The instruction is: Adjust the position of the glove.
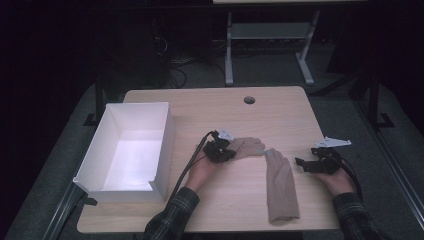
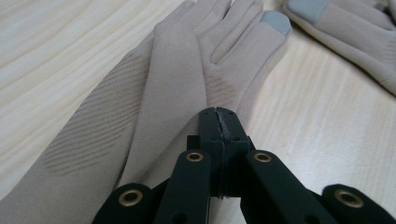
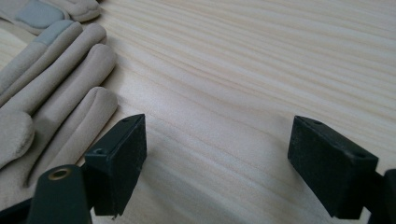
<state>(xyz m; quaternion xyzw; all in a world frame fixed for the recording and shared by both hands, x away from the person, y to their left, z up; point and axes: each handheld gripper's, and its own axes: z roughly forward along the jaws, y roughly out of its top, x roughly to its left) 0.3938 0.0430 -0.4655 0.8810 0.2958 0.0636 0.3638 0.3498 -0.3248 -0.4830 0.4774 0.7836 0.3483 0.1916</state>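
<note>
While the left claw (image 2: 218, 114) sits pinched shut on one beige glove's (image 2: 154, 93) palm, the right claw (image 3: 215, 154) gapes wide beside its mate (image 1: 281, 185) on the bench (image 1: 210, 107). Soft, light fabric, prob. best pinched at cuff.

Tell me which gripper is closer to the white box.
Left. The left gripper sits on a beige glove just right of the white box; the right gripper is beyond the second glove, toward the table's right edge.
</note>
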